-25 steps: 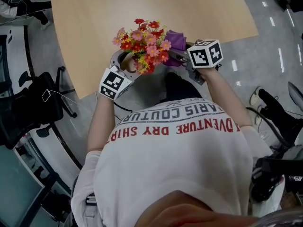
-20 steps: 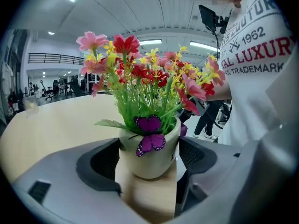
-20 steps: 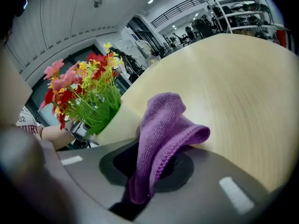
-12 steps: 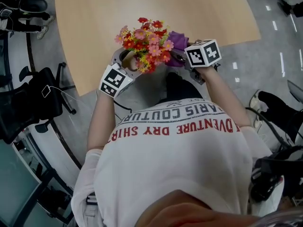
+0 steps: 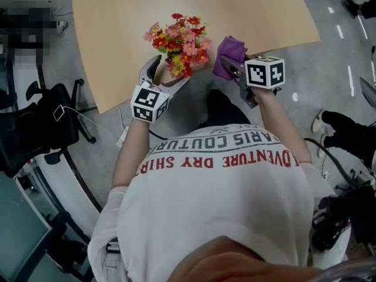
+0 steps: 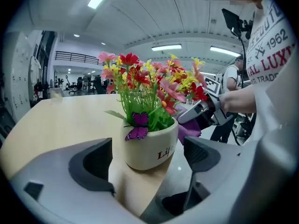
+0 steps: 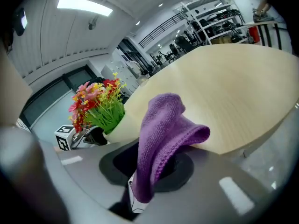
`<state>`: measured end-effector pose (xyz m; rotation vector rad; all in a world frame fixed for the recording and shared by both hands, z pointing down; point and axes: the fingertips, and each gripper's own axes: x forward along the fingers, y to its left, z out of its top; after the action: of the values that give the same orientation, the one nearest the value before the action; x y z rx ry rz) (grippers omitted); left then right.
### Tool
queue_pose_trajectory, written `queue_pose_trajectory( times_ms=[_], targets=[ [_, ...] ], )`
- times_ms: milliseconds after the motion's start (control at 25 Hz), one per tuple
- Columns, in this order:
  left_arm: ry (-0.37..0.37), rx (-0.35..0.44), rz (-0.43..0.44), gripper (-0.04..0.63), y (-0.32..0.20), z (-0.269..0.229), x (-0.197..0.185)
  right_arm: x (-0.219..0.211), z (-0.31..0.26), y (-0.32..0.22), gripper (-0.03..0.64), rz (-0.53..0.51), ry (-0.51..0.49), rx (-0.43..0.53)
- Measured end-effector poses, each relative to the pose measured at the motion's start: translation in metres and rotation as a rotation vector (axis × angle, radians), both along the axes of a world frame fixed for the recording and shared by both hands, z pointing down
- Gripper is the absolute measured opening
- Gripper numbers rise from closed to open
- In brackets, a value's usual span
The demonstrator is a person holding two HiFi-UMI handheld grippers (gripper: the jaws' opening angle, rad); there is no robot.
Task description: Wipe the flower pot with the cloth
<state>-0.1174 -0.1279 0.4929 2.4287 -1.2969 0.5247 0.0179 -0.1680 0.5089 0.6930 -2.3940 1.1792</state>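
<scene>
My left claw has just been opening; its jaws stand apart on either side of the flower pot, clear of its wall. The pot sits at the table edge. Just right of the pot, my right claw is clamped on the purple cloth.

A light wood-topped table with a rounded near edge carries 1 item: a cream flower pot, upright, standing right at that near edge. The pot holds a bunch of red, pink and yellow flowers, and a purple butterfly sits at its rim.
</scene>
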Motion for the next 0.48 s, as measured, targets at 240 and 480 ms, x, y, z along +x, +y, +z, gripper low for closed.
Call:
queue_pose_trajectory(
  times_ms=[240, 480],
  targets=[
    [0.024, 0.048, -0.135, 0.509, 0.003, -0.005, 0.016, 0.021, 0.004, 0.030, 0.048, 0.064, -0.014, -0.008],
    [0.003, 0.071, -0.365, 0.517, -0.005, -0.002, 0.019, 0.037, 0.004, 0.051, 0.048, 0.108, -0.010, 0.000]
  ],
)
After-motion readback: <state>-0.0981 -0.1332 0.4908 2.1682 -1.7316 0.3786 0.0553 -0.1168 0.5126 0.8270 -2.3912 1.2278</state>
